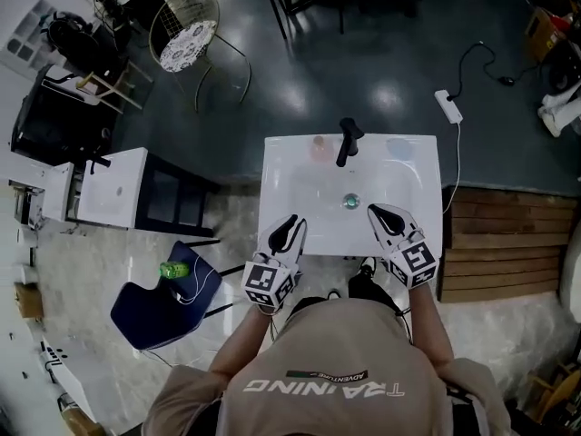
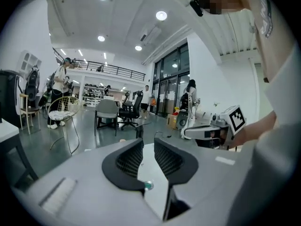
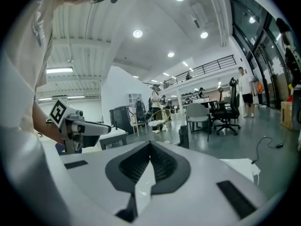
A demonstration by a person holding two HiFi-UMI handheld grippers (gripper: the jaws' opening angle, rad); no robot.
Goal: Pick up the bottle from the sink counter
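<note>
The person held both grippers over the near rim of the white sink point(image 1: 290, 180), pointing towards its back edge. The left gripper point(image 1: 292, 222) point(image 2: 148, 142) had its jaws a narrow gap apart with nothing between them; its own view showed only the basin and the drain point(image 2: 148, 185) through the gap. The right gripper point(image 1: 379, 213) point(image 3: 150, 147) had its jaws meeting at the tips, also empty.

On the counter behind the basin, a pinkish shape point(image 1: 320, 145) sat just left of the black faucet point(image 1: 348, 140) and a bluish shape point(image 1: 399, 146) to its right. Both were too faint to tell which one was the bottle. They lay across the basin from the grippers, well apart from both, with the drain point(image 1: 350, 202) between.

A green bottle point(image 1: 173, 269) lay on a blue chair point(image 1: 145, 312) on the floor, off to the person's left.
</note>
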